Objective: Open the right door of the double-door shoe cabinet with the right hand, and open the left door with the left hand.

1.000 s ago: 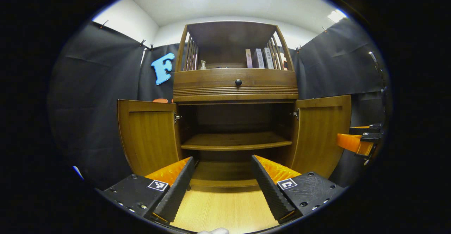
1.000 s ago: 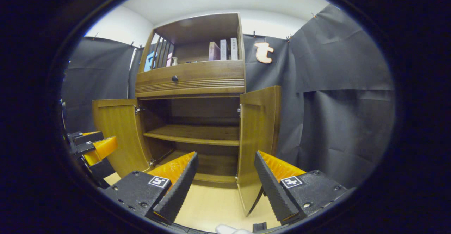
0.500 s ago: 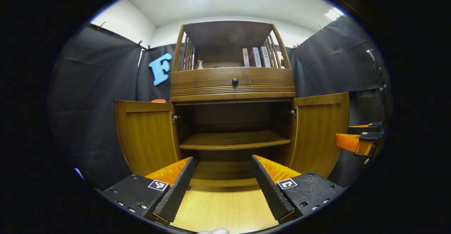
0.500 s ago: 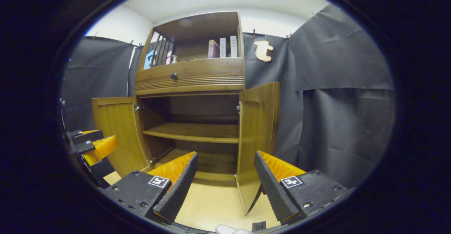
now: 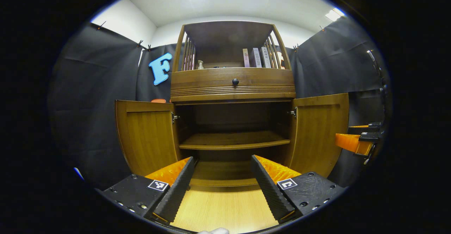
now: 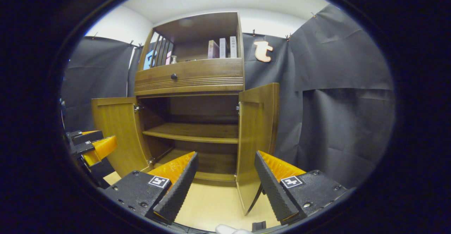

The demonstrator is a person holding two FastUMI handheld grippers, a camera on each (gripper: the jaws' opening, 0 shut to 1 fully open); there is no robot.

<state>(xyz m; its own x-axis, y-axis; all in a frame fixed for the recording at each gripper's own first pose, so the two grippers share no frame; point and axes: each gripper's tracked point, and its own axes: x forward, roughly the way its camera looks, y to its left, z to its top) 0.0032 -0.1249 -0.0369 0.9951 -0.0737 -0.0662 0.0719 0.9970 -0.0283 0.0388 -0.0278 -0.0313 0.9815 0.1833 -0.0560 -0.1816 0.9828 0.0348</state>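
A dark-stained wooden shoe cabinet (image 5: 232,86) is standing against the black cloth booth wall with both of its lower doors swung wide. In the left gripper view, the left wooden door (image 5: 148,135) is hanging open to the left of the compartment and the right wooden door (image 5: 319,131) is hanging open to its right, baring a curved inner wooden shelf (image 5: 234,140) and the cabinet floor below it. Above the doors, a ribbed wooden drawer with a round black knob (image 5: 235,82) is sitting closed, and a few upright books (image 5: 255,57) and a small bottle (image 5: 200,65) are resting in the open top bay.

The left gripper (image 5: 222,188), black with orange finger backs, is hovering low over the pale wood-grain floor (image 5: 222,209) in front of the cabinet, its fingers spread apart and gripping nothing. The right gripper (image 6: 225,186) is likewise hanging with its fingers parted and empty, just short of the right door's (image 6: 257,139) free edge, which is showing between its fingers. In the right gripper view, the left door (image 6: 118,131) is standing open at the far side.
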